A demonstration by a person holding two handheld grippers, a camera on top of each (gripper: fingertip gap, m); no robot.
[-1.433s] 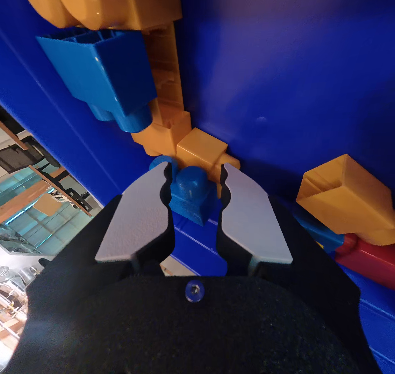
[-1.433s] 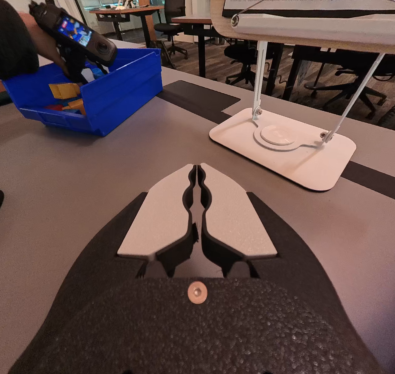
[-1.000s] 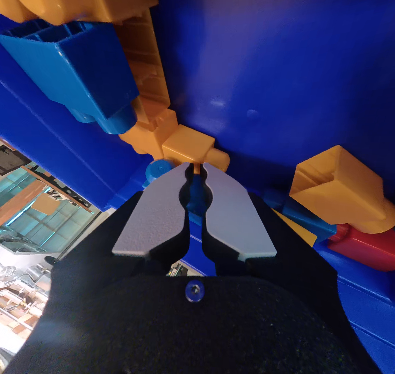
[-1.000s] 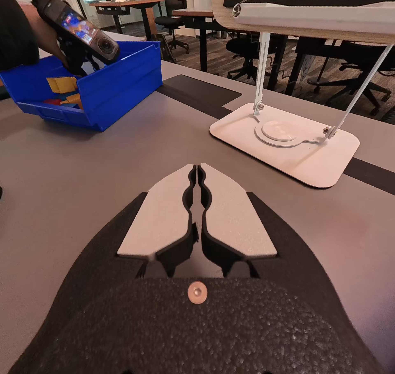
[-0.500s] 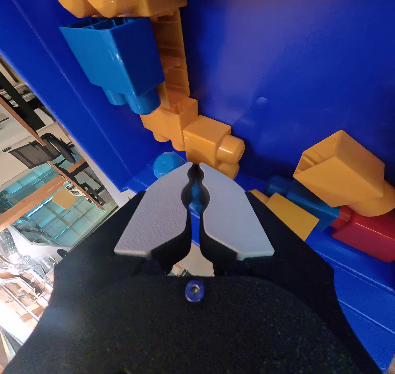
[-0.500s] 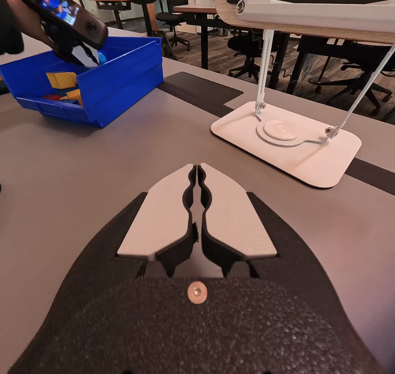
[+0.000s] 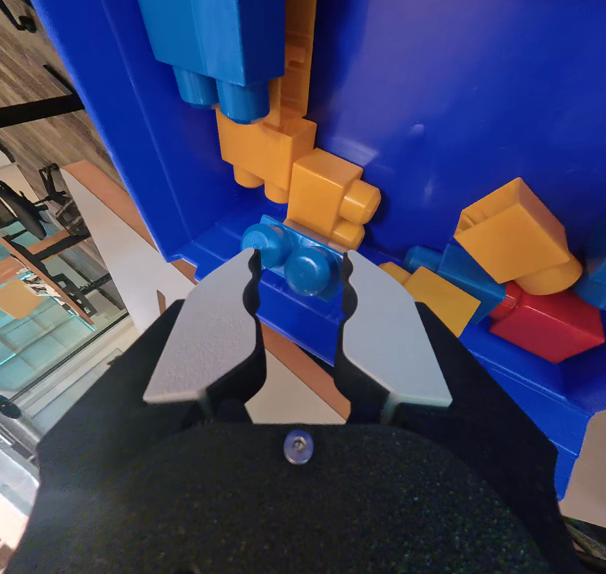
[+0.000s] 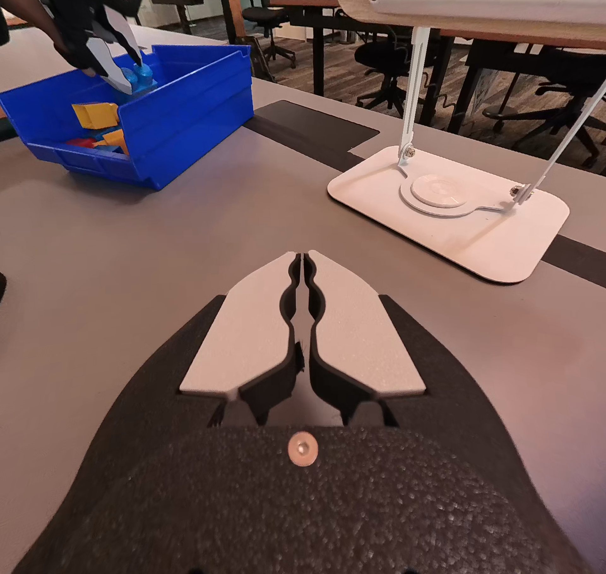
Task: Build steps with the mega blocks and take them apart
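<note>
while tilted into the bin (image 7: 459,66), left gripper (image 7: 299,256) fingers astride a 2-stud blue block (image 7: 295,263)

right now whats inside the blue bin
Mega blocks: yellow blocks, blue blocks and a red block lie loose. A blue two-stud block sits between the left gripper open jaws. Whatever lies beneath the pile is hidden.

We count two grippers: the left gripper (image 7: 299,265) and the right gripper (image 8: 301,256). There is one blue bin (image 8: 193,99) and one white stand (image 8: 449,211). In the left wrist view we count four blue blocks (image 7: 295,263), five yellow blocks (image 7: 323,188) and one red block (image 7: 547,325), though some may be hidden under others.
</note>
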